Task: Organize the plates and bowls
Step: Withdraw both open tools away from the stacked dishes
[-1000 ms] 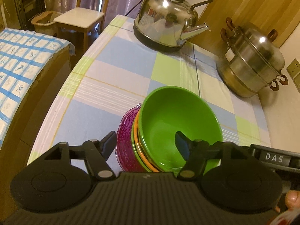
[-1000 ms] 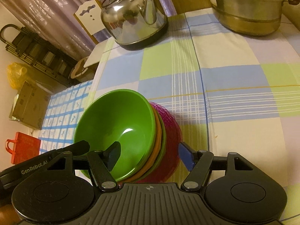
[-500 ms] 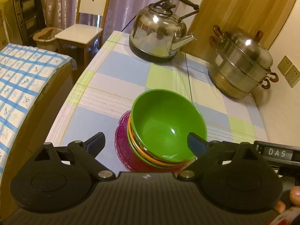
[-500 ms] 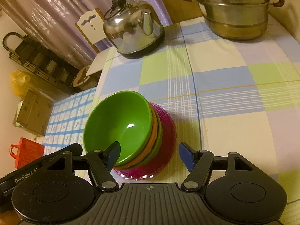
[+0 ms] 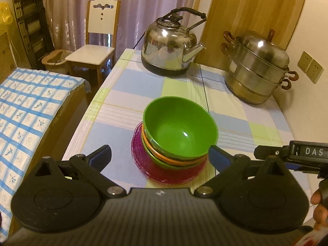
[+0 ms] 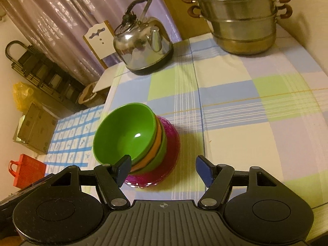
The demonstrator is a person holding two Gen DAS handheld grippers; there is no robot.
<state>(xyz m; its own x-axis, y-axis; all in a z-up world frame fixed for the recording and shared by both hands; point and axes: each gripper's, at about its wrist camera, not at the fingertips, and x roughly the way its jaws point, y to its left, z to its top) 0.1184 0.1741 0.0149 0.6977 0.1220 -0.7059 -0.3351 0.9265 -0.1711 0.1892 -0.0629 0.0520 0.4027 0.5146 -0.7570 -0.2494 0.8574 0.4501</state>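
Left tongs (image 5: 160, 157) newly wide (empty)

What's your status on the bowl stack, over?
Left gripper open, jaws just opened, nothing held; right gripper open, empty. Bowl stack nested on the pink plate, clear of both. Kettle, steamer pot far off.

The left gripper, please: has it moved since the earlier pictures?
Yes. The left gripper has backed away from the green bowl, its jaws just opening with nothing between them.
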